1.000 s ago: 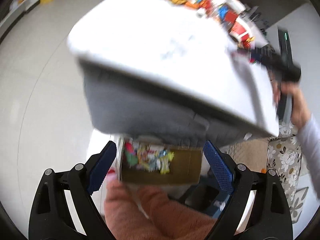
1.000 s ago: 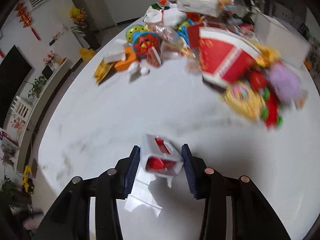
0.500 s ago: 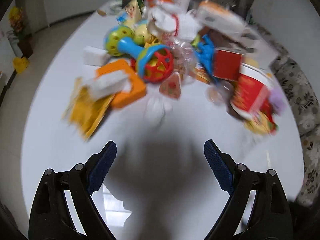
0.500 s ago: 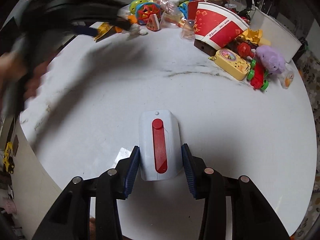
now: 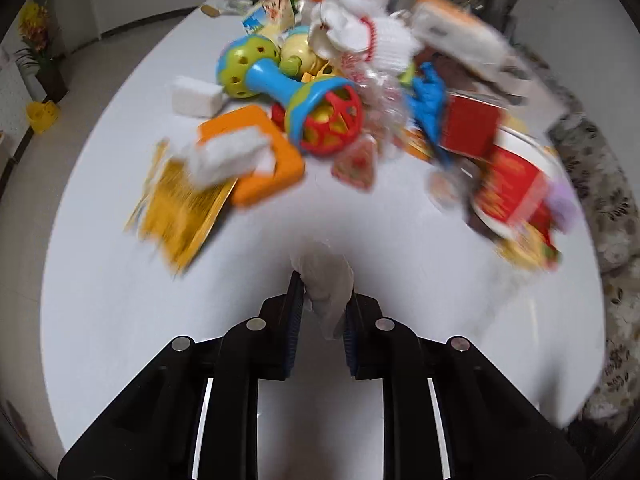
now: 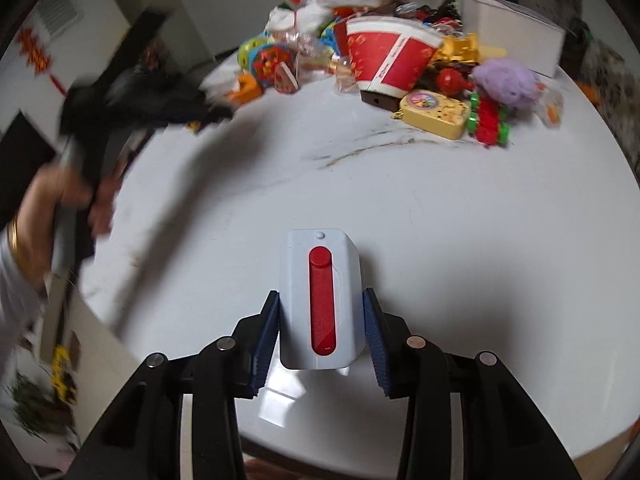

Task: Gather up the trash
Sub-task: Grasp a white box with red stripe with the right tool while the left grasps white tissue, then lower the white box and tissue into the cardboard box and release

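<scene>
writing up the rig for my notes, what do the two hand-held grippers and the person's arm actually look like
Both match. The left hand-held gripper and the right hand-held gripper have glossy black plastic linkage arms with round silver pivot pins, ending in flat fingers faced with dark blue textured pads. No cables or markings show. In the right wrist view, the person's left arm wears a pale sleeve and a gold bangle.

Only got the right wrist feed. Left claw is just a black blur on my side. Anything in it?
Observer: Yes. In the left wrist view a crumpled white wad sits between the pads of the left claw, whose jaws are closing on it.
Operator: What's nearest to it on the table?
Observer: A flat yellow packet at the pile's near left edge, apart from the wad. The blur hides it in your view.
</scene>
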A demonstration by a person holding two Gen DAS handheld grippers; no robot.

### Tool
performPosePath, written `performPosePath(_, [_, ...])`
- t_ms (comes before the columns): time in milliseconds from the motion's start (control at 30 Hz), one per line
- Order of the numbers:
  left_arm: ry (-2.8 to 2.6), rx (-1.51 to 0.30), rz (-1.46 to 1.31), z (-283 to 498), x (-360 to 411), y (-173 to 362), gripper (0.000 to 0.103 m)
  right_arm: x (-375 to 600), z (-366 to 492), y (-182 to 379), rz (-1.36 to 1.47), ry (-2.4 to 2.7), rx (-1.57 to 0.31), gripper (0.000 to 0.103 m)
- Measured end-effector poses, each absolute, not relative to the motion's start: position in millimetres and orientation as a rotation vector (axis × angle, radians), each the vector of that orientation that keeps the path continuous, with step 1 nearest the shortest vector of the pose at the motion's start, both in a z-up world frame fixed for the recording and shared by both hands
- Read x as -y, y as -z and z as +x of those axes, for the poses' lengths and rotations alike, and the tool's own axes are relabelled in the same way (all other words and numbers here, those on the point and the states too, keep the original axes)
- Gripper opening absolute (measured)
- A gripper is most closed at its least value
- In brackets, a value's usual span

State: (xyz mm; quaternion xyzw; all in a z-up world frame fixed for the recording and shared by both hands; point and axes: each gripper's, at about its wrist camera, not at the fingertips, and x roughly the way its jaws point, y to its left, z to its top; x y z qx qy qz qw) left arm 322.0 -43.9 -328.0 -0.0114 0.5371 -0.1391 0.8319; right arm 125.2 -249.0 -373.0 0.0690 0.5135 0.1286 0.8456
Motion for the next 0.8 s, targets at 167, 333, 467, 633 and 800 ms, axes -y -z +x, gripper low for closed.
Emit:
performPosePath(167, [0.406,-1.109,-0.032,202.7,14.0,290.9,0.018,255.7,86.5,344.1,0.2,-0.312,-1.061,0.041])
performPosePath(333, [0.49,-1.22,-0.024,88.5,-6.0,289.8,0.018,249.3,42.5,330.7,0.162,-0.362,-1.099,0.041])
performPosePath(467, [0.523,-1.38,-0.06,45.8,-0.2,335.3,0.018,238.4,0.7,355.6,0.132,-0.368,-1.212,0.041])
performPosePath(633, [0.492,-1.569,-0.092,14.5,16.9,435.7,0.018,235.2,-35.4,434.1,0.152,-0.332,-1.385,0.041])
performPosePath(800, [0.402,-1.737,-0.103,7.7,35.6,567.8,0.021,243.5,-44.6,554.5,0.176,-0.233,-1.526,0.041])
